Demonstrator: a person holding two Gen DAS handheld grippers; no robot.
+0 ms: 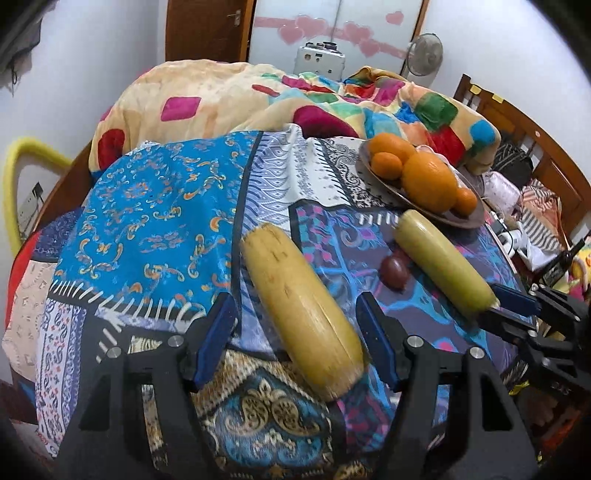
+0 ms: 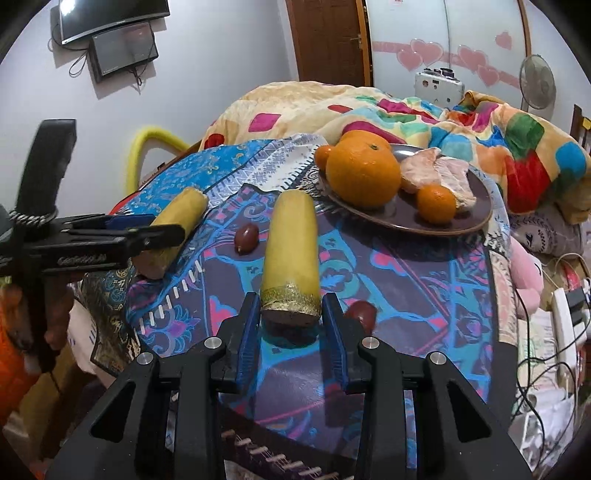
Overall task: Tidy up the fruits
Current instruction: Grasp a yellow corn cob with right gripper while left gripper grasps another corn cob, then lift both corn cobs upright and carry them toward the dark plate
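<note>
Two long yellow fruits lie on the patterned cloth. My left gripper (image 1: 295,325) is open, its blue pads either side of the near end of the left yellow fruit (image 1: 299,302), which also shows in the right wrist view (image 2: 177,221). My right gripper (image 2: 290,321) is open around the near end of the right yellow fruit (image 2: 291,247), seen in the left view too (image 1: 443,266). A dark plate (image 2: 476,218) behind holds a big orange (image 2: 362,173), small oranges (image 2: 437,205) and peeled segments (image 2: 439,170). Two small dark red fruits (image 2: 245,238) (image 2: 364,314) lie on the cloth.
A colourful blanket (image 1: 258,99) is heaped behind the cloth-covered surface (image 1: 159,206). Cables and clutter (image 2: 561,332) lie off its right edge. A yellow chair frame (image 1: 14,177) stands at the left. A fan (image 1: 424,55) and a door (image 1: 207,29) are at the back.
</note>
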